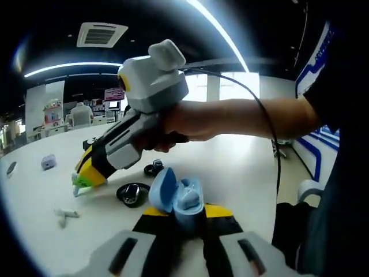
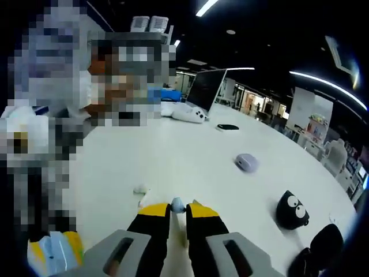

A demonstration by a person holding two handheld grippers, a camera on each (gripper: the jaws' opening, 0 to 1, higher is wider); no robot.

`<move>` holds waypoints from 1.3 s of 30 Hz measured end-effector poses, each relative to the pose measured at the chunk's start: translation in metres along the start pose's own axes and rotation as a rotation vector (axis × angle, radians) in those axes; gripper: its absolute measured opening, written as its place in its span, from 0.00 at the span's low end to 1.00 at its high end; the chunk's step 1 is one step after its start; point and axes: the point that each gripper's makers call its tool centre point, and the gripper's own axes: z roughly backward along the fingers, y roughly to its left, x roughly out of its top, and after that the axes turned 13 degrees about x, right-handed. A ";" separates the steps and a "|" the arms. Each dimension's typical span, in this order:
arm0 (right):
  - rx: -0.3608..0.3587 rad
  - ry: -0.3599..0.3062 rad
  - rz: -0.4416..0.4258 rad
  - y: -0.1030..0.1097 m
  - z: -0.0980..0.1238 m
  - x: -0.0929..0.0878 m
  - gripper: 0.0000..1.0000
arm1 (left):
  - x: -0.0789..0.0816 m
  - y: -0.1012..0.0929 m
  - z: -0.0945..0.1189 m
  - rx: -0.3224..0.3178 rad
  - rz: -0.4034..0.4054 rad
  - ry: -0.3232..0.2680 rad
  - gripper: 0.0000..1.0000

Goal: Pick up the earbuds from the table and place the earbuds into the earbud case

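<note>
A light blue earbud case with its lid swung open sits between the jaws of my left gripper, which is shut on it. A hand holds my right gripper to the left of the case, tips pointing down close to the white table. In the right gripper view, my right gripper is shut on a small pale blue earbud. A white earbud lies on the table just beyond those tips, and it appears again as the white earbud. The case and left gripper sit low at the left.
A round black object and a smaller black one lie near the case. A lilac pouch, a black toy with eyes, a phone and a laptop rest farther out. A person's arm crosses above the table.
</note>
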 end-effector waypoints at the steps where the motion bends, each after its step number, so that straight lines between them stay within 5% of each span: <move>1: -0.001 -0.007 -0.002 0.000 0.002 0.001 0.11 | 0.000 0.000 0.000 0.000 0.000 0.000 0.19; 10: -0.015 -0.036 -0.005 0.006 0.023 0.007 0.11 | 0.000 0.000 0.000 -0.001 0.001 0.001 0.19; 23: -0.065 -0.072 -0.003 0.028 0.088 0.015 0.11 | 0.000 0.000 0.001 0.004 -0.005 0.008 0.19; 39: -0.128 -0.088 -0.017 0.079 0.144 -0.005 0.11 | 0.002 -0.003 -0.001 0.019 -0.028 0.060 0.19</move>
